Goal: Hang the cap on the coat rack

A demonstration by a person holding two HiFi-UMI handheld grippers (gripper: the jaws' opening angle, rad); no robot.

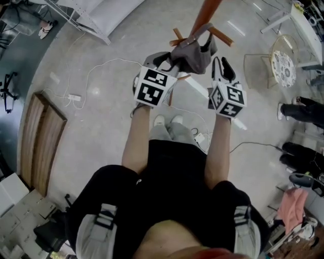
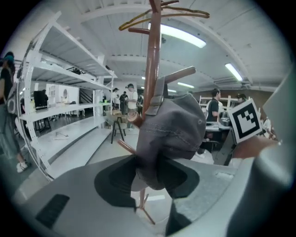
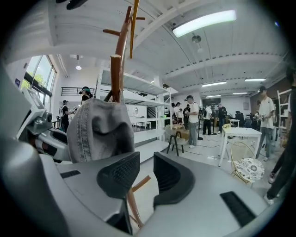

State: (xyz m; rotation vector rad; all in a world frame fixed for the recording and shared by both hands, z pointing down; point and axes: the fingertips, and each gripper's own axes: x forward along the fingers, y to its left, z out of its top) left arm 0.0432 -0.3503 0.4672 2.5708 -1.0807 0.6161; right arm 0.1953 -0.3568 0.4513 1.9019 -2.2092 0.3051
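A grey cap (image 1: 195,55) hangs on a peg of the brown wooden coat rack (image 1: 207,12), just in front of both grippers. My left gripper (image 1: 169,63) is at the cap's left side. In the left gripper view the cap (image 2: 173,134) droops between the wide-apart jaws of that gripper (image 2: 148,178), and the pads do not press on it. The rack's pole (image 2: 151,69) rises behind it. My right gripper (image 1: 221,68) is at the cap's right. In the right gripper view its jaws (image 3: 147,173) stand open with nothing between them, and the cap (image 3: 99,129) hangs left of them on the rack (image 3: 121,51).
A wire chair with a patterned cushion (image 1: 282,68) stands to the right, and a wooden bench (image 1: 40,141) lies at the left. A power strip and cable (image 1: 74,98) lie on the floor. White shelving (image 2: 60,92), a white table (image 3: 240,132) and several people are in the background.
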